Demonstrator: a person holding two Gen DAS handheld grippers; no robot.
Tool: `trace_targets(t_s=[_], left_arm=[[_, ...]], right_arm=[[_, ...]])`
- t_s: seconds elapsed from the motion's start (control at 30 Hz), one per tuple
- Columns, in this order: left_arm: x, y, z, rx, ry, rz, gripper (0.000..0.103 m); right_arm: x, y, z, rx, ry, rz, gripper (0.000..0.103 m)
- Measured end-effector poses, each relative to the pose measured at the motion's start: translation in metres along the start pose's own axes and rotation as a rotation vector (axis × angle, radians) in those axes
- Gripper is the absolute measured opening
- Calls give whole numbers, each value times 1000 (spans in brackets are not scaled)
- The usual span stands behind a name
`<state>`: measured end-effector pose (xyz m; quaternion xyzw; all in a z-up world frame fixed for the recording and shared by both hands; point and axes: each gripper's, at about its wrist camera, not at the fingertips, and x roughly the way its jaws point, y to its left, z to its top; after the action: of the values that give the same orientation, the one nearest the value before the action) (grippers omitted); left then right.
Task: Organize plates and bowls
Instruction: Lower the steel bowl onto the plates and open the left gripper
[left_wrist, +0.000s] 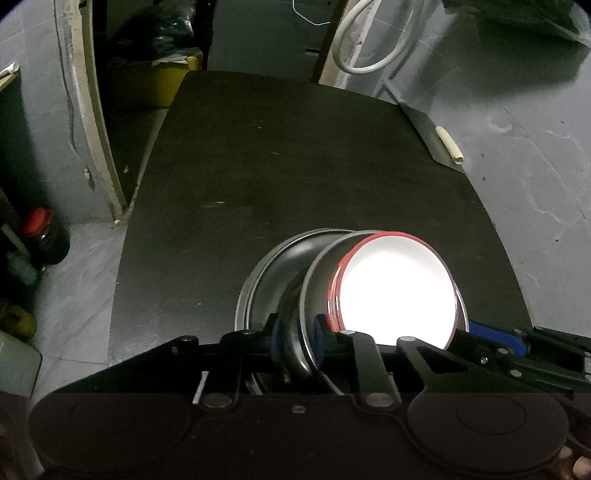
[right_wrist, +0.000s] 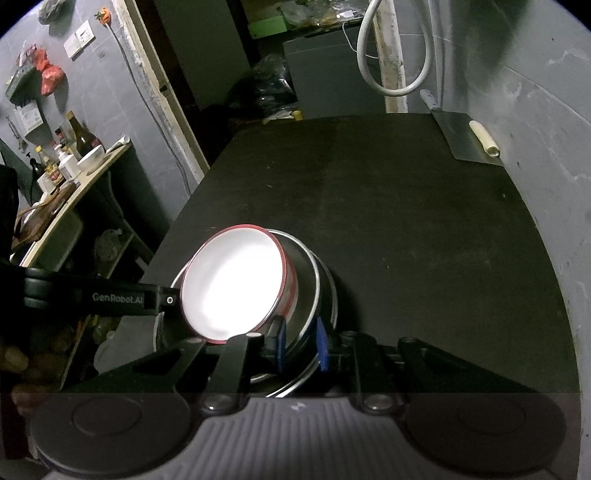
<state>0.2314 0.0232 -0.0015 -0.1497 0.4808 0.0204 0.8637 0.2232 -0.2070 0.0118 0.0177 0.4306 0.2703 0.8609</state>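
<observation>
Two tongs are gripping one nested stack on the dark bench (left_wrist: 295, 155): the left tongs (left_wrist: 297, 338) are pinching the steel bowl (left_wrist: 317, 291) rim, though that grip may be loosening, while the right tongs (right_wrist: 301, 345) are clenched on the same rim opposite. A white red-rimmed bowl (left_wrist: 399, 288) is sitting inside it, a steel plate (left_wrist: 266, 280) underneath. Stacking looks nearly finished; next is likely releasing cleanly without tipping anything. Both tongs are pointing steeply downward.
</observation>
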Motion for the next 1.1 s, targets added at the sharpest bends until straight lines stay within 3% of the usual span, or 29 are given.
trace_targets(t_s=[0.27, 0.4, 0.57, 0.87, 1.1], left_arm=[[-5, 1, -2, -2, -6, 11, 33], [-8, 1, -2, -1, -9, 12, 36], [-11, 1, -2, 3, -16, 33, 49], [-23, 4, -6, 18, -45, 30, 66], [-37, 10, -9, 21, -87, 26, 80]], right_arm=[[-5, 1, -2, 12, -7, -13, 25], [-7, 0, -3, 27, -15, -26, 34], [-13, -1, -4, 49, -32, -31, 48], [-23, 12, -8, 43, -54, -43, 55], [-31, 20, -11, 52, -80, -64, 69]])
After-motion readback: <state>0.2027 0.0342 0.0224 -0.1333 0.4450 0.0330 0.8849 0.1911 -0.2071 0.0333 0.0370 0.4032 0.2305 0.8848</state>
